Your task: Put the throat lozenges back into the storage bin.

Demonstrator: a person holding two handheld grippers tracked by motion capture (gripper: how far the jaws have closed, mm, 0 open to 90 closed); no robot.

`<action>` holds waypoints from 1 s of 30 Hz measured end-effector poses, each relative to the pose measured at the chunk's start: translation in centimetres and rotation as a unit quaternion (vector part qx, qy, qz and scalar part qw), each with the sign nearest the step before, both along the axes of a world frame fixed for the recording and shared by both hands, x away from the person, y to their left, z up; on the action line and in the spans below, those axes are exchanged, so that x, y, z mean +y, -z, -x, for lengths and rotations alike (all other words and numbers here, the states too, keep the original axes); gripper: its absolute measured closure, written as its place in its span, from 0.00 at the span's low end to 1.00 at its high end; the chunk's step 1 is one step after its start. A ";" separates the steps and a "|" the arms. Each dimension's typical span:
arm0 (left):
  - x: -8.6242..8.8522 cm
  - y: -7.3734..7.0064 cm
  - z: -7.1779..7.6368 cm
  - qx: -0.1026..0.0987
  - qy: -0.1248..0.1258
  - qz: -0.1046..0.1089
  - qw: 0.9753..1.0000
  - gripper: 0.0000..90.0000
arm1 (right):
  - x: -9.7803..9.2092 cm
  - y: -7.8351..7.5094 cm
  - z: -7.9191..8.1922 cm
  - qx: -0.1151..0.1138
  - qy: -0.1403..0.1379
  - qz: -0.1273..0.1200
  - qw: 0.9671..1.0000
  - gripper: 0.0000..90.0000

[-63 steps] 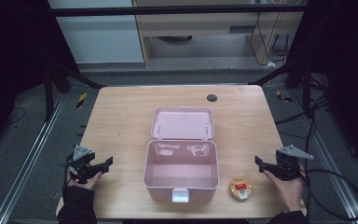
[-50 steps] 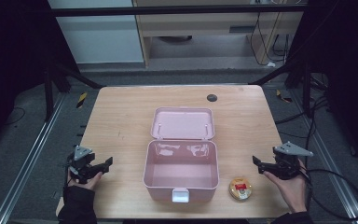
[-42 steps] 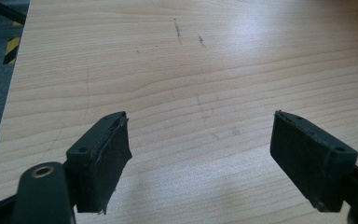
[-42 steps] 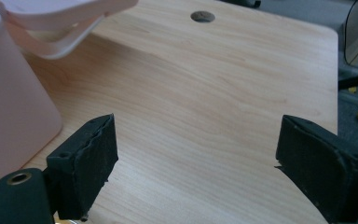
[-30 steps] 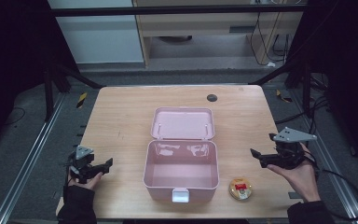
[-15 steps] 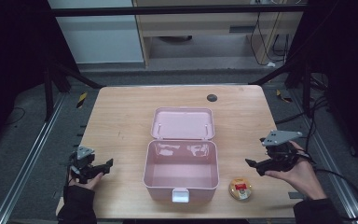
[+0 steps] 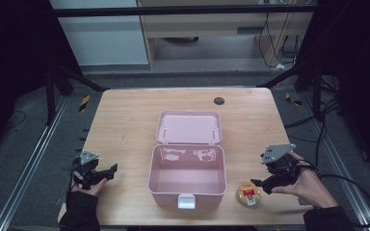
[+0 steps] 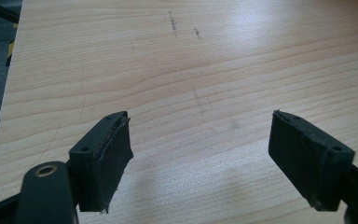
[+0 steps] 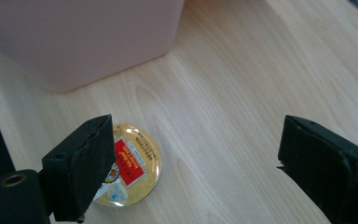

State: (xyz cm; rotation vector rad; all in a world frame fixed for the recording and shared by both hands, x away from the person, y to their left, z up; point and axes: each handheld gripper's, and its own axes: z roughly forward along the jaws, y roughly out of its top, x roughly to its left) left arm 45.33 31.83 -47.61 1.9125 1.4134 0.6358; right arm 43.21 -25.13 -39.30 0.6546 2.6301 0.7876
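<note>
So the little round tin with the gold lid and red label sat flat on the table, just right of the open pink box near the front edge. The right gripper hung over it with jaws spread wide, nothing pinched. The tin was off-centre, tucked partly behind the left-hand jaw in the right gripper view. The left gripper was well apart, jaws spread over bare wood.

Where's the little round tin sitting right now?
In the high view the round tin lies on the table near its front edge, just right of the open pink box, with the right gripper open beside it.
</note>
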 end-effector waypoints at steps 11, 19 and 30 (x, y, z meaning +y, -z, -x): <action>0.0 0.0 0.0 0.001 0.003 -0.003 1.000 0.23 | 0.7 1.7 0.6 0.026 -0.044 0.038 0.998 0.11; -0.1 0.0 0.0 0.001 0.004 -0.004 1.000 0.23 | 1.5 3.1 1.1 0.049 -0.070 0.064 0.994 0.09; -0.1 0.0 0.0 0.001 0.006 -0.004 1.000 0.23 | 2.3 4.4 1.3 0.060 -0.084 0.086 0.991 0.09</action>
